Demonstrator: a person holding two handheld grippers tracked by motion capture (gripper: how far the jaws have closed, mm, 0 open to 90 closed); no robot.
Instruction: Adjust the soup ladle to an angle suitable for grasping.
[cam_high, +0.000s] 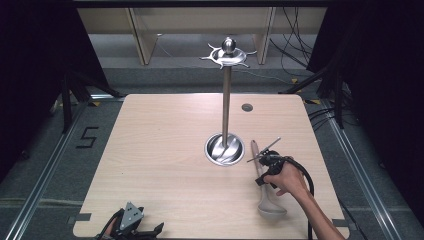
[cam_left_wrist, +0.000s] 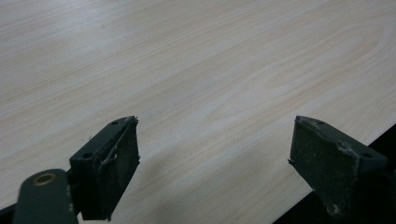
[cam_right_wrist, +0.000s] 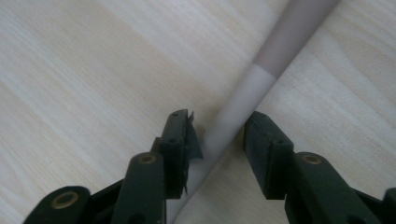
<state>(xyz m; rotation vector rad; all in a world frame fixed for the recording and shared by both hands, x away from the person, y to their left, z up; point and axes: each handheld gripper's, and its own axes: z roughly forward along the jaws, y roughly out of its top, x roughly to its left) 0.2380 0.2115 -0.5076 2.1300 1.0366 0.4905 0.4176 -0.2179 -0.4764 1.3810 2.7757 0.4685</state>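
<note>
A grey ladle lies flat on the right side of the wooden table, its bowl toward the front edge and its brownish handle end pointing at the stand. My right gripper, held by a hand, sits low over the handle. In the right gripper view the handle runs between the jaws of that gripper: the right pad touches it and a thin gap shows at the left pad. My left gripper rests at the front left edge, and its jaws stand wide apart over bare wood.
A tall metal utensil stand rises from a round shiny base at the table's centre, with a ring of hooks at its top. A small dark round hole sits at the back right. Dark floor and cables surround the table.
</note>
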